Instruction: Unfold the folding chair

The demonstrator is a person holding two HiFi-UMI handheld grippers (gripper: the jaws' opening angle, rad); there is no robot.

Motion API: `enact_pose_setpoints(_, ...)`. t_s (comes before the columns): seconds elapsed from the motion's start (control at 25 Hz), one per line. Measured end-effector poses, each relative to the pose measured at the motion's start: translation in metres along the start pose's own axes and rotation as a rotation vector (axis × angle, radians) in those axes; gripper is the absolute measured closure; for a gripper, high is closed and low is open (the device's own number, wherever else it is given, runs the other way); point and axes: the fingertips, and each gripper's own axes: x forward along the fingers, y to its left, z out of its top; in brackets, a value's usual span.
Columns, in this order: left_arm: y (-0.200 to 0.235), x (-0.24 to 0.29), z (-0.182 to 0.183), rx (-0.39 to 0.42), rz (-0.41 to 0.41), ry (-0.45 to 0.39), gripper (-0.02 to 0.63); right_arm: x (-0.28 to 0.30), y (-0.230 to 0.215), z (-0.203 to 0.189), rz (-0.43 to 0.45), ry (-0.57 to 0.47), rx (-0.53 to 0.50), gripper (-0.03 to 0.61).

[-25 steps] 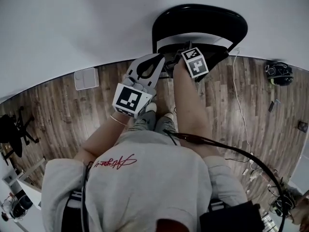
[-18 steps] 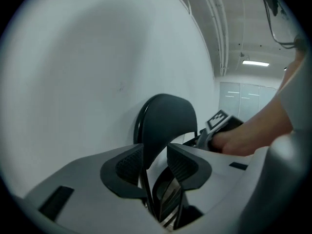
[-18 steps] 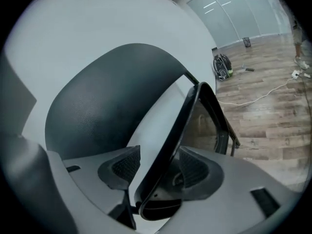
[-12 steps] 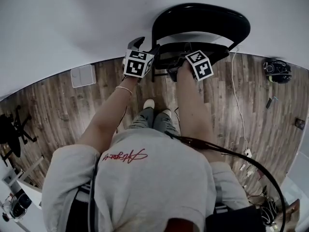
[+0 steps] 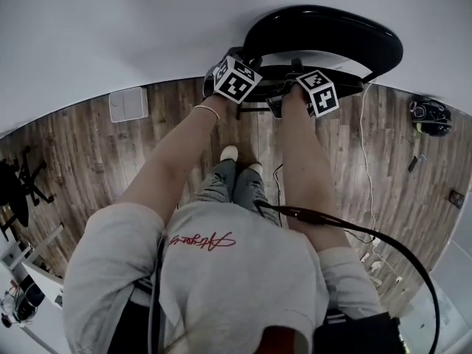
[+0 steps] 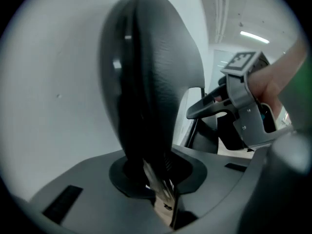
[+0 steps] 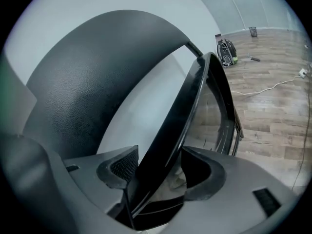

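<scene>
Since a second ago, the left gripper [image 6: 158,179] has been carried forward from close before the chest and down to the left side of the folding chair [image 5: 321,32], which is leaned, not yet opened out, against the plain white wall [image 5: 110,35]. The right gripper [image 7: 156,177] has been kept at the seat [image 7: 195,96] and lowered slightly. The left gripper's jaws have just been closing, and in the left gripper view they are seen clamped on the edge of the backrest [image 6: 146,82]. This is a rounded, padded oval covered in black, finely grained leather-like material, met edge-on so that it rises from the gap as a thick dark slab. The right gripper's jaws have just been opening somewhat and are set wide. The seat's smooth, glossy black rim is held slantwise between them, pressed against the ribbed pad [image 7: 124,167] on one side, with its shiny underside taking up the gap to the other. A thin black metal frame tube [image 7: 237,126] is seen just beyond the seat. On each gripper a cube with black-and-white square markers [image 5: 237,80] is carried. Both matt grey gripper bodies are moulded with a scooped hollow around the jaws. The floor [image 5: 88,161] is laid with brown wood-grain planks, and a thin white cable [image 5: 360,127] is trailed across it beside the chair.
</scene>
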Motion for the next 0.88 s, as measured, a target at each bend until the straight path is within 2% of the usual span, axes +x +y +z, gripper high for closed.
enact_pose_setpoints(0.04,-0.002,0.002,0.001,0.020,0.008,-0.001,0.546,0.002,0.000,-0.001,-0.003,0.006,0.002,0.318)
enact_pose_setpoints(0.16,-0.001,0.004,0.004,-0.003,0.023,-0.038,0.569,0.005,0.000,-0.001,-0.011,-0.019,-0.001,0.319)
enact_pose_setpoints(0.32,0.000,0.004,0.006,-0.010,0.047,-0.058,0.569,0.002,0.001,0.002,0.004,-0.064,-0.007,0.318)
enact_pose_setpoints(0.48,-0.001,0.003,0.005,-0.024,0.064,-0.065,0.572,-0.001,-0.003,0.001,0.025,-0.042,0.015,0.318)
enact_pose_setpoints(0.68,-0.001,-0.002,0.008,-0.041,0.043,-0.106,0.577,-0.013,-0.005,-0.002,0.042,-0.056,0.033,0.318)
enact_pose_setpoints(0.88,-0.009,-0.001,0.005,-0.053,0.002,-0.124,0.581,-0.032,-0.021,-0.006,0.082,-0.089,0.094,0.319)
